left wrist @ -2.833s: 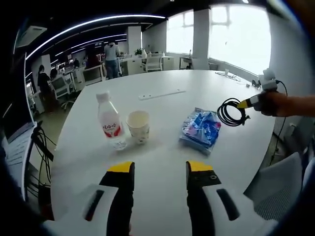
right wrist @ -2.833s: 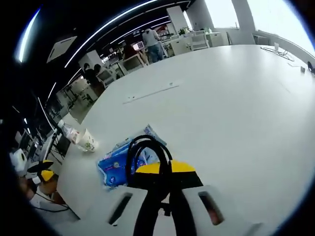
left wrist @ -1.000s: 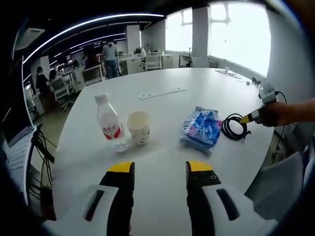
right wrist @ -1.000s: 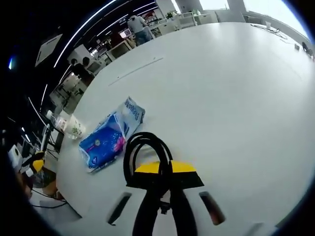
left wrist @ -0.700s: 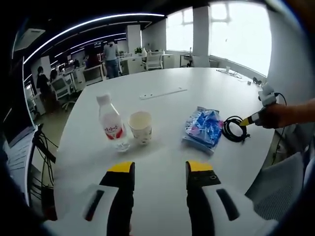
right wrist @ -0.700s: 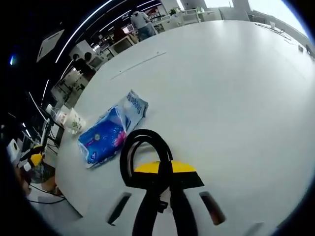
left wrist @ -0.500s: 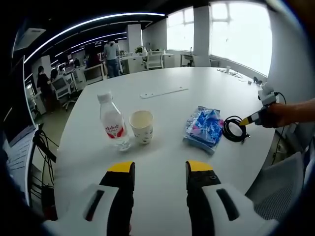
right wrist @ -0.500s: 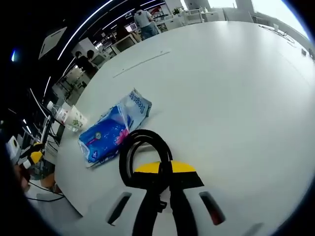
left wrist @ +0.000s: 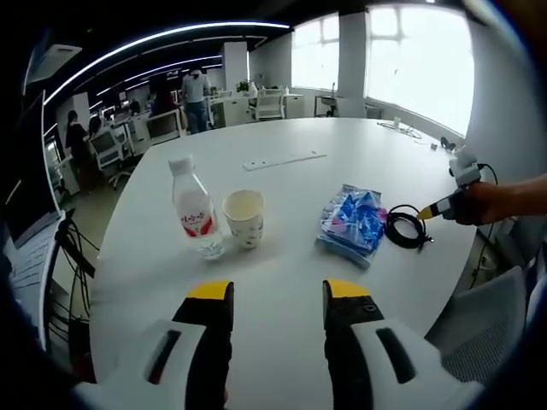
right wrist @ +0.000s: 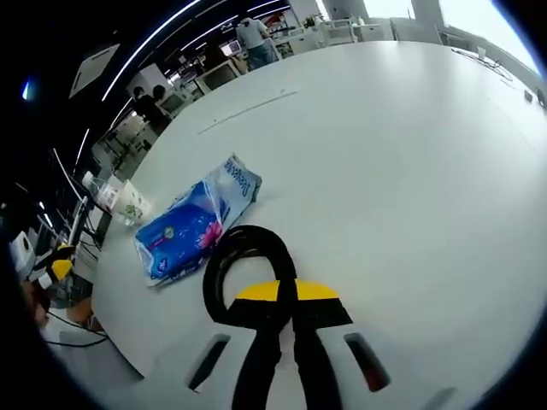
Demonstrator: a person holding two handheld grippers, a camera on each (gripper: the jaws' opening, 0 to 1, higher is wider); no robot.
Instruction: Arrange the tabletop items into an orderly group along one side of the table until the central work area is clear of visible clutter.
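Observation:
On the white round table [left wrist: 282, 282] stand a clear water bottle [left wrist: 193, 211] with a red label and a paper cup [left wrist: 244, 219] beside it. A blue tissue pack [left wrist: 352, 223] lies to their right, also the tissue pack [right wrist: 197, 221] in the right gripper view. A black coiled cable [right wrist: 239, 269] rests on the table right next to the pack, with my right gripper [right wrist: 286, 295] shut on it; the cable [left wrist: 404, 229] and right gripper [left wrist: 444, 205] show at the right of the left gripper view. My left gripper [left wrist: 275, 295] hovers open over the near table edge, holding nothing.
A long white strip [left wrist: 282, 161] lies farther back on the table. Small items [left wrist: 397, 126] sit at the far right edge. A grey chair [left wrist: 487, 329] stands near the right. Office desks, chairs and people [left wrist: 192, 98] fill the background; cables hang at the left [left wrist: 73, 265].
My right gripper has brought the cable down from mid-air toward the table, close beside the tissue pack. The left gripper has stayed open and nearly still.

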